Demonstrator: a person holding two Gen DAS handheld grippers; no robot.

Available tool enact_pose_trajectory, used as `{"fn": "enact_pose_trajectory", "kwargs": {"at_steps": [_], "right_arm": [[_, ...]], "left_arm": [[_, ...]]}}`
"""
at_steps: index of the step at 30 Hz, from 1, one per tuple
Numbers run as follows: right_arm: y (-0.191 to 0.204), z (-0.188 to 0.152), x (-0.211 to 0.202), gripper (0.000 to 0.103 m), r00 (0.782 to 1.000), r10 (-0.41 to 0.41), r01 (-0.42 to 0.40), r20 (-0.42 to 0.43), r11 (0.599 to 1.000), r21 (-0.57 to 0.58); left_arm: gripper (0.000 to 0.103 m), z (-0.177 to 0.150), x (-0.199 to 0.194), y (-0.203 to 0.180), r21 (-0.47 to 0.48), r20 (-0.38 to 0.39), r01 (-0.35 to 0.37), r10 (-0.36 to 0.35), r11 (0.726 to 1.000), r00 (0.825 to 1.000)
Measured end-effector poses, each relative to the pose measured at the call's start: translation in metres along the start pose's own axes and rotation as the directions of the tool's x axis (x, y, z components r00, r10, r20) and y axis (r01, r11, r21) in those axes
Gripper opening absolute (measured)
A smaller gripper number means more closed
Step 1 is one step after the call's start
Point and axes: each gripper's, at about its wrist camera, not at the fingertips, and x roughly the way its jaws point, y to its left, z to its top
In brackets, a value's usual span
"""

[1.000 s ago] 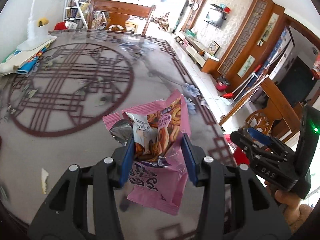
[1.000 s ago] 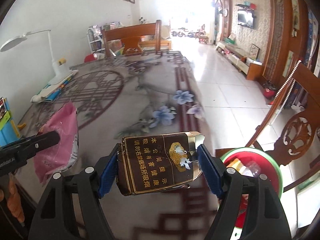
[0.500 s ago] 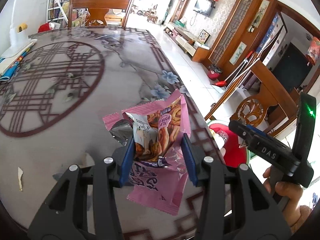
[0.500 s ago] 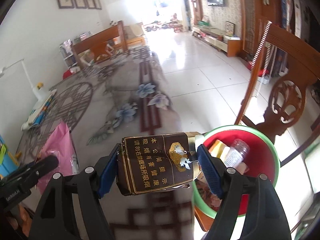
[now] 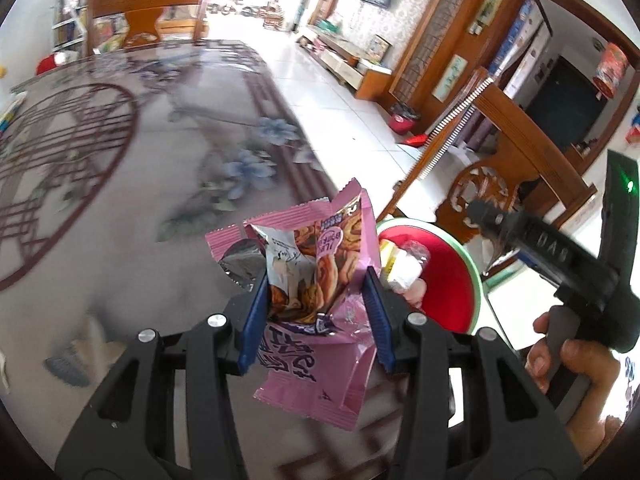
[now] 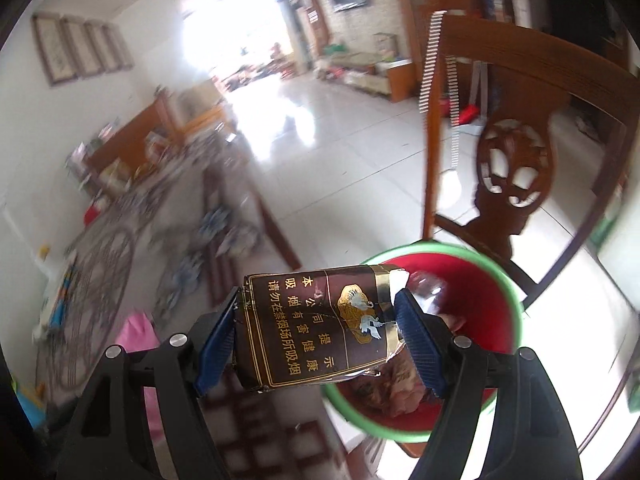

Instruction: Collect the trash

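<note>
1. Trash sat in both claws: the left claw [image 5: 316, 316] pinched a pink snack wrapper [image 5: 320, 280] between its blue pads, jaws fairly narrow; the wrapper's top stuck up past the tips and its bottom hung below them.
2. Right claw [image 6: 320, 328] clamped a dark brown cigarette pack [image 6: 316, 328] w/ gold trim & Chinese text, held sideways, jaws wide to fit its length.
3. Red bin w/ a green rim [image 6: 496, 280] stood on the floor to the right of the worktop [image 5: 120, 200], by its near edge. In the right wrist view the pack's right end overlapped the bin's opening; the rest lay over the worktop edge.
4. In the left wrist view the bin [image 5: 448, 272] showed just right of the wrapper, w/ a clear plastic bottle [image 5: 408, 268] & other scraps inside.
5. Person's right hand [image 5: 572, 364] gripped the black handle at far right in that view.
6. Carved wooden chair [image 6: 516, 176] stood behind the bin; worktop had a dark lattice & blue flower pattern. Both views blurred.
</note>
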Motion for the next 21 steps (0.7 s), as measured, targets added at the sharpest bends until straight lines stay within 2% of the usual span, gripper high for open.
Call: {"fn": "enact_pose_trajectory", "kwargs": {"at_steps": [4,9,11,12,14,17,21], "right_arm": [[-0.030,0.009,-0.004,0.073,0.999,-0.037,0.033,0.035,0.992,0.124],[-0.061,0.012,-0.005,0.074,0.997,-0.072,0.062,0.036,0.970,0.234],[-0.073,0.012,-0.005,0.076,0.994,-0.101,0.088,0.034,0.960,0.267],[-0.079,0.012,-0.005,0.080,0.992,-0.121,0.108,0.029,0.952,0.288],[-0.088,0.010,-0.005,0.085,0.991,-0.132,0.117,0.025,0.938,0.326],[-0.098,0.008,-0.004,0.087,0.991,-0.133,0.117,0.018,0.920,0.375],[-0.094,0.009,-0.004,0.087,0.992,-0.128,0.117,0.011,0.929,0.350]], "left_arm": [[0.044,0.006,0.023,-0.029,0.025,-0.034,0.072,-0.071,0.997,0.997],[0.045,0.014,0.047,-0.069,0.077,-0.062,0.151,-0.146,0.986,0.987],[0.056,0.018,0.051,-0.079,0.091,-0.058,0.169,-0.164,0.981,0.985],[0.060,0.019,0.052,-0.083,0.098,-0.054,0.177,-0.172,0.979,0.984],[0.075,0.021,0.050,-0.087,0.106,-0.036,0.180,-0.178,0.978,0.983],[0.087,0.021,0.042,-0.086,0.113,0.014,0.176,-0.178,0.978,0.984],[0.096,0.021,0.030,-0.080,0.109,0.061,0.159,-0.167,0.981,0.984]]}}
